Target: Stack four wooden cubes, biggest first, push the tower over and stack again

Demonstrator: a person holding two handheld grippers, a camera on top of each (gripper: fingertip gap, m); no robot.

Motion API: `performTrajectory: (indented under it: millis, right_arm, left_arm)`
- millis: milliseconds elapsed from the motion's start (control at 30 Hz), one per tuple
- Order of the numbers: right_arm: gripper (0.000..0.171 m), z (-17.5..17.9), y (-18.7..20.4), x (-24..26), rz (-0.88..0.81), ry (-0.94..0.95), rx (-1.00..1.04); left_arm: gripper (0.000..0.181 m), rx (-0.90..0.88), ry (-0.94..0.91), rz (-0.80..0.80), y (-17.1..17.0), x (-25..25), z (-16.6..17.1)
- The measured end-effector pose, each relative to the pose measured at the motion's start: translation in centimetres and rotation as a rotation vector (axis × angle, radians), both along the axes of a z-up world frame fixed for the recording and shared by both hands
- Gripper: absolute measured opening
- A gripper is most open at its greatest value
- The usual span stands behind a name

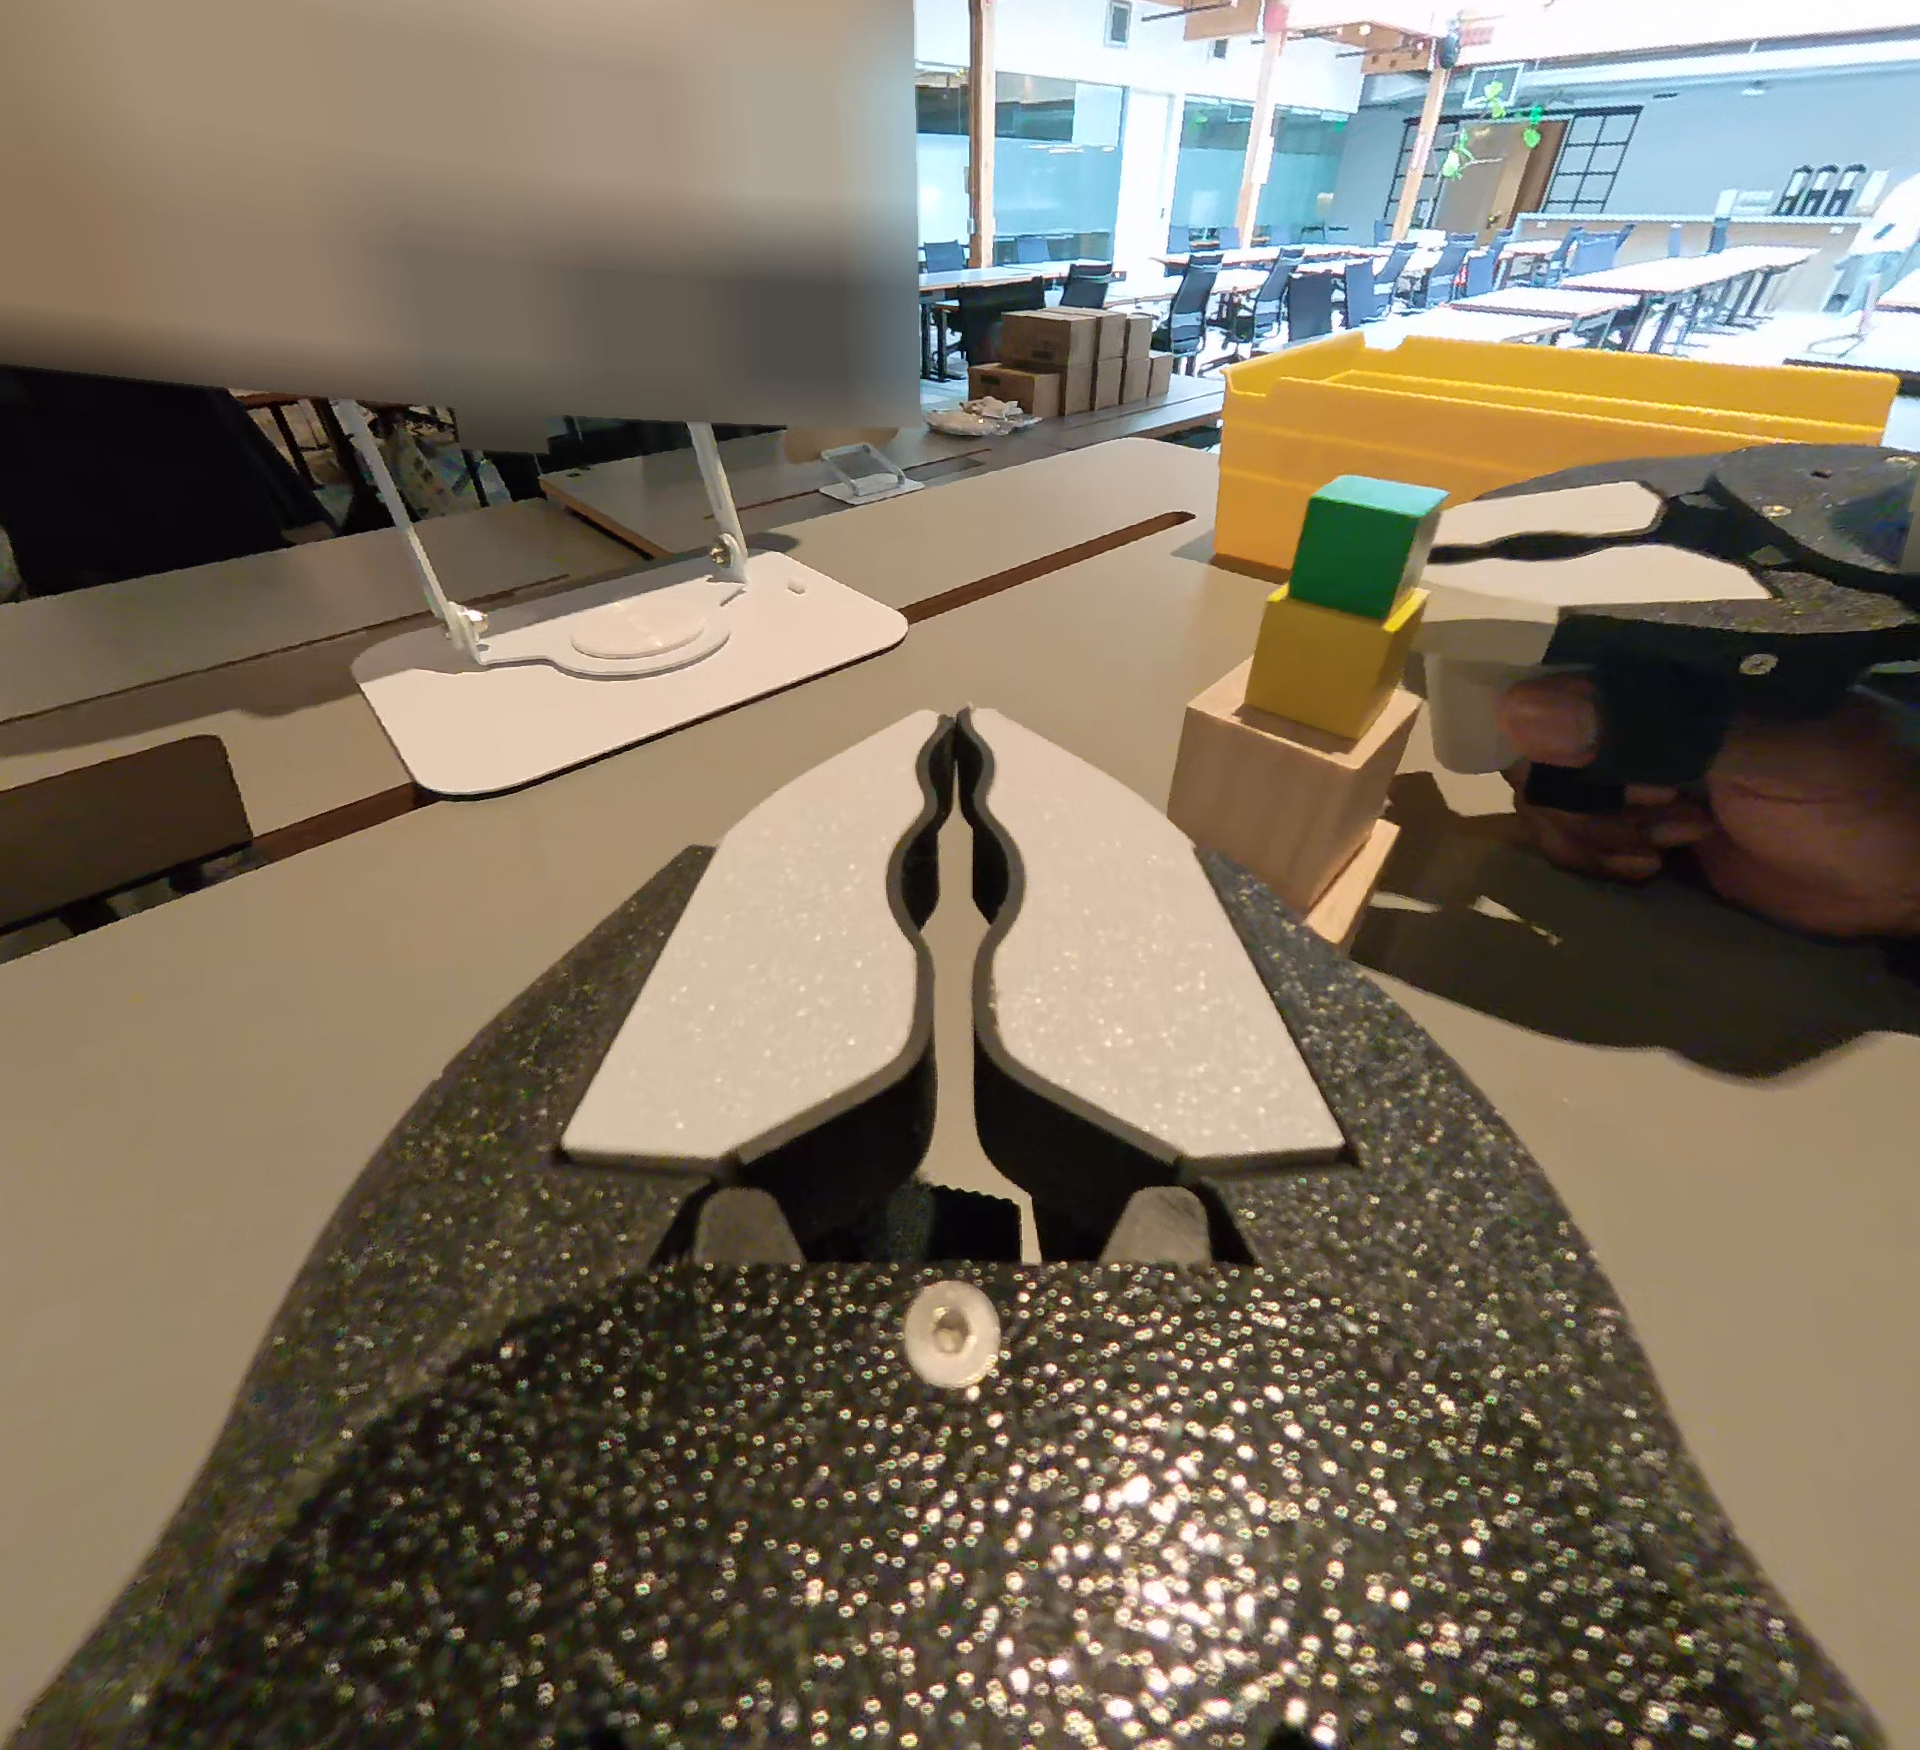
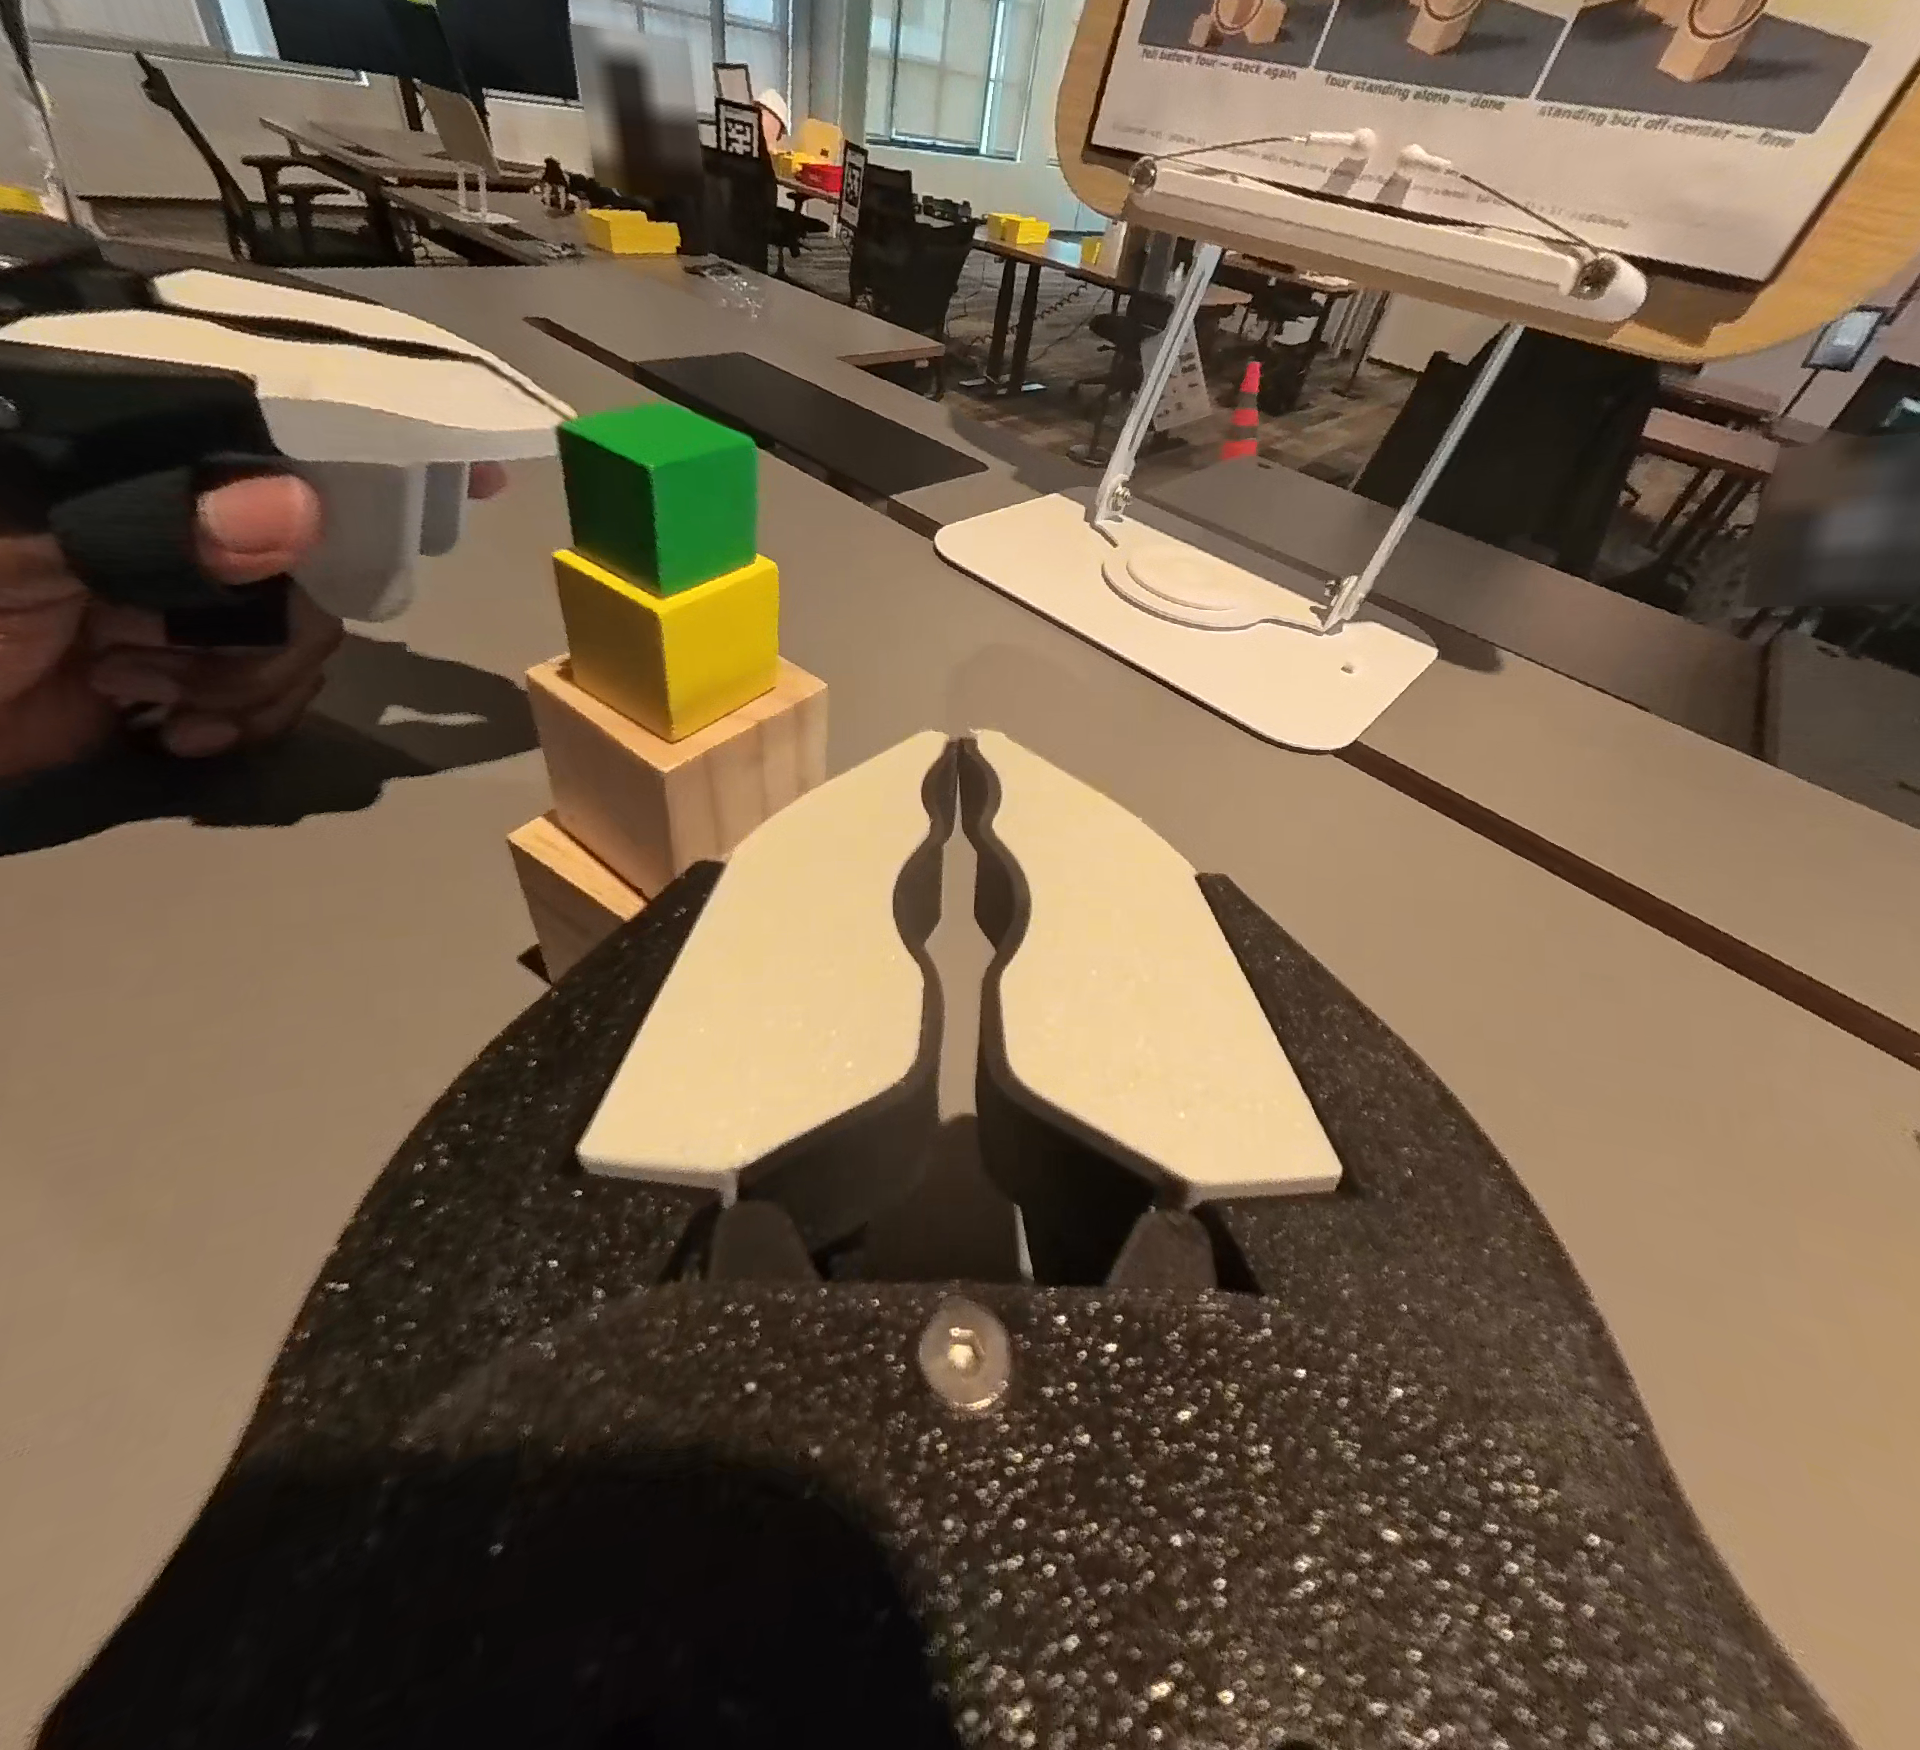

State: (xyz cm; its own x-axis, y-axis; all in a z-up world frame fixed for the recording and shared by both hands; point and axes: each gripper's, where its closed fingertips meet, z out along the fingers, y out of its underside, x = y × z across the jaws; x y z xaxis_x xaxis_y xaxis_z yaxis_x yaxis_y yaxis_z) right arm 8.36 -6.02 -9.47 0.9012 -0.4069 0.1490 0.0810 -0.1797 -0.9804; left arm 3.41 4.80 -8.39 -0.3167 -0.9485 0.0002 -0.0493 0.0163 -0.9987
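A tower of cubes stands on the grey table [image 2: 312,1025]. A large plain wooden cube [image 2: 566,905] is at the bottom, then a smaller plain wooden cube [image 2: 675,775], a yellow cube [image 2: 675,640] and a green cube [image 2: 660,495] on top. Each sits slightly off-centre. The tower also shows in the left wrist view, with the green cube [image 1: 1361,557] on the yellow cube [image 1: 1325,661]. My left gripper [image 1: 956,724] is shut and empty, left of the tower; in the right wrist view its tip [image 2: 556,422] lies by the green cube's top corner. My right gripper [image 2: 961,744] is shut and empty, right of the tower.
A white stand [image 2: 1195,640] holding a picture board stands on the table behind the tower; it also shows in the left wrist view [image 1: 623,661]. A yellow bin [image 1: 1558,443] sits at the table's far side. A hand [image 2: 156,640] holds the left gripper. About 12 cm separates my left fingertips from my right. From my right tips it is roughly 5 cm to the smaller plain wooden cube [image 2: 675,775]; from my left, 11 cm.
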Motion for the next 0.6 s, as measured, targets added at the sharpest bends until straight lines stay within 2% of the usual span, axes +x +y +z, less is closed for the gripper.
performTrajectory:
  millis: [333, 600]
  right_arm:
    - [0.000, 0.00, 0.17, 0.11, 0.012, 0.012, 0.005]
    - [0.000, -0.22, 0.41, -0.04, 0.010, -0.006, -0.020]
  left_arm:
    - [0.000, 0.022, 0.002, 0.111, 1.08, 0.43, -0.10]
    - [0.000, 0.069, 0.016, 0.105, 0.58, 0.57, -0.47]
